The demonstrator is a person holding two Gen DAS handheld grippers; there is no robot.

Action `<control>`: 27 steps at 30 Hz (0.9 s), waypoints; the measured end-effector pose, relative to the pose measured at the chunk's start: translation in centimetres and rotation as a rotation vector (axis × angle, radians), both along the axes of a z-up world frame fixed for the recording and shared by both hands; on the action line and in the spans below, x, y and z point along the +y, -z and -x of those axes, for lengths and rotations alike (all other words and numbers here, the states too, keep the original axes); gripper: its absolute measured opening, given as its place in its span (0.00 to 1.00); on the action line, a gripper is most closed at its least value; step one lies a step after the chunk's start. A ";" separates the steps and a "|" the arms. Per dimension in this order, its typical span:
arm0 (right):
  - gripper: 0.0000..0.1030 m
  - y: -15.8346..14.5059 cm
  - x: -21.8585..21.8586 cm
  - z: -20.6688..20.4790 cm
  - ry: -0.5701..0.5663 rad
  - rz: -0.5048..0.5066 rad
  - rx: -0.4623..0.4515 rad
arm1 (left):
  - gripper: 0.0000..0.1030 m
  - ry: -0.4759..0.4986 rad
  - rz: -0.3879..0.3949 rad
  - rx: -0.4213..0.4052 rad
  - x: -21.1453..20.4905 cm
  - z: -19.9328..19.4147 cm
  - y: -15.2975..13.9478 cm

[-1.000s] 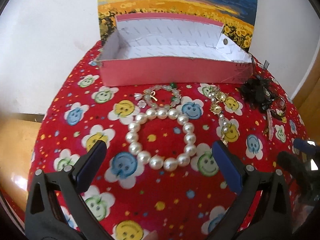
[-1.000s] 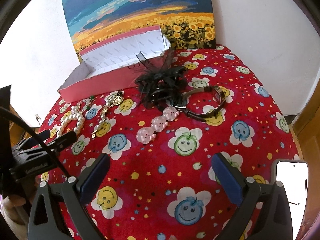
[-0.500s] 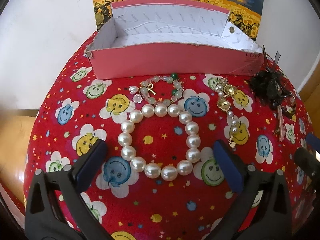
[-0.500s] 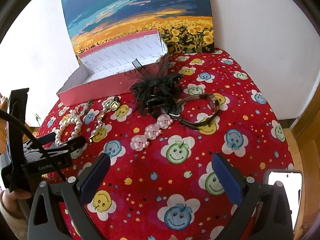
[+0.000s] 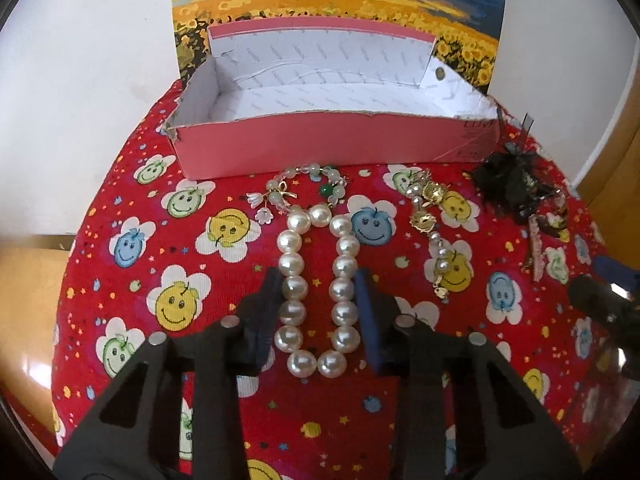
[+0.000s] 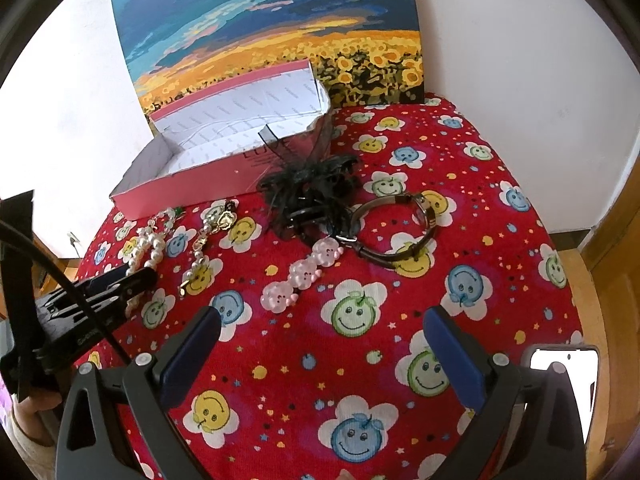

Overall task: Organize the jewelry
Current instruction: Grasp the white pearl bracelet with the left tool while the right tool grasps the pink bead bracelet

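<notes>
My left gripper (image 5: 318, 304) is shut on the big white pearl bracelet (image 5: 296, 286), squeezed into a narrow oval on the red smiley cloth (image 5: 132, 280). The empty pink box (image 5: 336, 146) stands just beyond it. A green-bead bracelet (image 5: 304, 190) and a gold-and-pearl bracelet (image 5: 434, 232) lie before the box. My right gripper (image 6: 320, 344) is open and empty above the cloth. Ahead of it lie a pink hair clip (image 6: 302, 274), a black feather clip (image 6: 312, 196) and a dark bangle (image 6: 394, 228). The left gripper also shows at the left of the right wrist view (image 6: 116, 284).
A sunflower painting (image 5: 336, 8) leans on the white wall behind the box. The round cloth-covered top drops off at its edges to a wooden floor (image 6: 612, 280). A phone (image 6: 560, 380) shows at the right edge of the right wrist view.
My left gripper has moved forward and closed on the pearl bracelet, pressing its round loop into a narrow oval. The right gripper has drifted slightly and stays open.
</notes>
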State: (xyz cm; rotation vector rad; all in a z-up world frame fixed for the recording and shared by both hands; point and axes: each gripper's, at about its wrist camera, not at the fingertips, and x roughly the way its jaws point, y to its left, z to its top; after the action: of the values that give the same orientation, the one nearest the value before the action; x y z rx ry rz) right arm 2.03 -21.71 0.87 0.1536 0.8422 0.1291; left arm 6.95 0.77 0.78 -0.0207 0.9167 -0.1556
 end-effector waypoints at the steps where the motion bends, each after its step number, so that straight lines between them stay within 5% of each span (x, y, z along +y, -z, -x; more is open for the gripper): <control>1: 1.00 0.1 0.0 -0.2 0.006 -0.003 0.007 | 0.26 0.000 0.014 0.000 0.2 0.1 -0.1; 5: 1.00 0.3 0.4 -0.7 0.017 -0.015 0.026 | 0.24 -0.010 0.044 -0.013 1.0 0.7 -0.7; 12: 0.68 1.3 2.0 -2.1 0.027 0.003 0.086 | 0.24 -0.034 0.060 -0.034 2.4 1.9 -1.7; 18: 0.64 1.6 3.2 -2.7 0.056 0.060 0.082 | 0.24 -0.091 0.105 -0.025 4.3 2.3 -1.7; 22: 0.39 1.8 3.7 -2.6 0.087 0.125 0.058 | 0.24 -0.126 0.128 -0.008 5.7 2.5 -1.5; 27: 0.37 1.8 3.4 -2.6 0.083 0.112 0.058 | 0.24 -0.175 0.142 0.009 7.3 2.9 -1.1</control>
State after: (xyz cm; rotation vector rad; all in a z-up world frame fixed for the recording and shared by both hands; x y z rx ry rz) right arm 4.66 -18.33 -0.91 0.0870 0.8974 -0.0009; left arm 4.02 8.04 1.92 -0.2330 0.9072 -0.0574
